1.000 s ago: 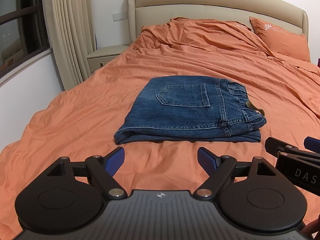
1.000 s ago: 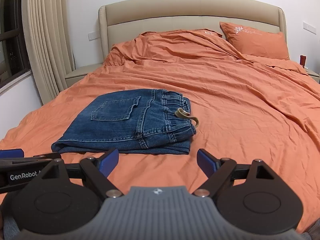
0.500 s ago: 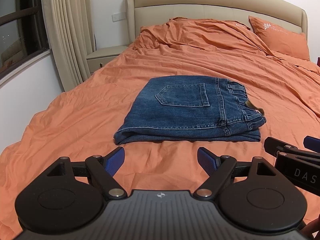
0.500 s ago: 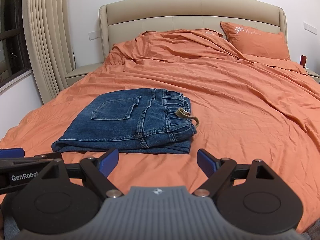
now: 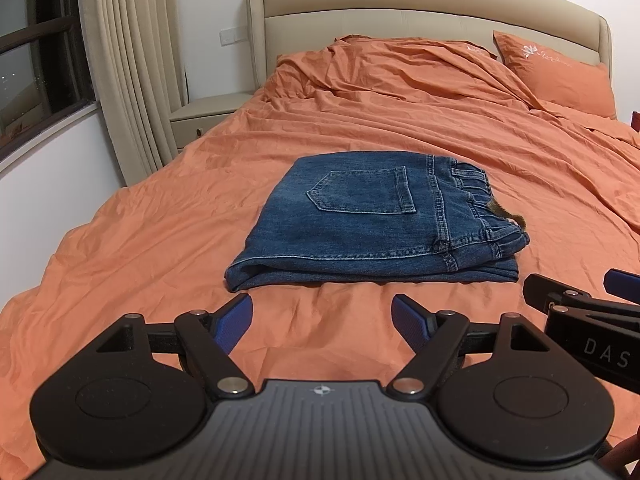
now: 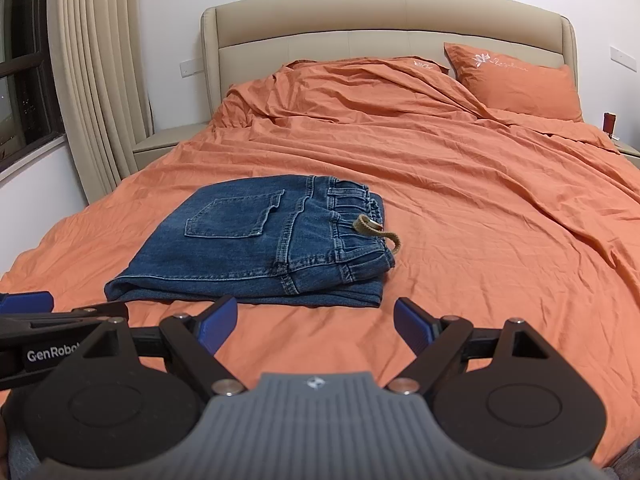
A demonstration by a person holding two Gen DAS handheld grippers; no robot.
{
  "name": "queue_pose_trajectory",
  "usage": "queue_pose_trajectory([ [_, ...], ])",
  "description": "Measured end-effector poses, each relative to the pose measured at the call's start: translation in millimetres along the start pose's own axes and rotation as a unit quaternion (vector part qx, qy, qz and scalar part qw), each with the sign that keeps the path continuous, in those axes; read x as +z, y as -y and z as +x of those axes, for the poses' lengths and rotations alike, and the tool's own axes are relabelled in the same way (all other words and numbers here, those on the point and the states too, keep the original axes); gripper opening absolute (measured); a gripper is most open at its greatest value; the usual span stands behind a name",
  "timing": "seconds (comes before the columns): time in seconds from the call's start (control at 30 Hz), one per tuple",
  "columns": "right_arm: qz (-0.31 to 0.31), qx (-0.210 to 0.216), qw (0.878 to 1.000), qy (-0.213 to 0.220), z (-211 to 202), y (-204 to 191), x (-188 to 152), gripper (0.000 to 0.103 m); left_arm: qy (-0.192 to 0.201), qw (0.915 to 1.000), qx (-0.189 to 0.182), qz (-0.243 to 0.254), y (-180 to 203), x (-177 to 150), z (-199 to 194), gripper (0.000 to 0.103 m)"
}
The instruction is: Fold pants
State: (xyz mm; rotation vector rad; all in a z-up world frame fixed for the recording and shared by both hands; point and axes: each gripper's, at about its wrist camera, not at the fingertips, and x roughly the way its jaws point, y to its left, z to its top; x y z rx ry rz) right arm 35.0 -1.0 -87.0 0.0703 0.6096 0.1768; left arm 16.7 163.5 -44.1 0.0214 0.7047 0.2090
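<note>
Blue denim pants [image 5: 372, 220] [image 6: 264, 240] lie folded into a compact rectangle on the orange bed, back pocket up, waistband to the right with a tan drawstring [image 6: 378, 232] poking out. My left gripper [image 5: 322, 322] hovers open just short of the fold's near edge, nothing between its blue pads. My right gripper [image 6: 316, 322] is open too, a little back from the pants' near right corner. Each gripper's side shows in the other's view: the right gripper [image 5: 580, 300] at the right edge, the left gripper [image 6: 52, 312] at the left edge.
The orange duvet [image 5: 400, 120] covers the whole bed and is rumpled toward the beige headboard [image 6: 380, 16]. An orange pillow [image 6: 516, 80] leans at the back right. A beige nightstand [image 5: 204, 114], curtains [image 5: 128, 60] and a dark window stand to the left.
</note>
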Motion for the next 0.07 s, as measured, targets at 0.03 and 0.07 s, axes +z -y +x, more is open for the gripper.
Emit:
queue_pose_trajectory([
  [0.03,-0.001,0.001,1.0,0.0,-0.5,0.2,0.1,0.082,0.001,1.0,-0.001,0.0,-1.3,0.1,0.0,0.092],
  [0.07,-0.002,0.001,1.0,-0.001,-0.8,0.4,0.2,0.082,0.001,1.0,-0.002,0.001,-0.4,0.7,0.5,0.092],
])
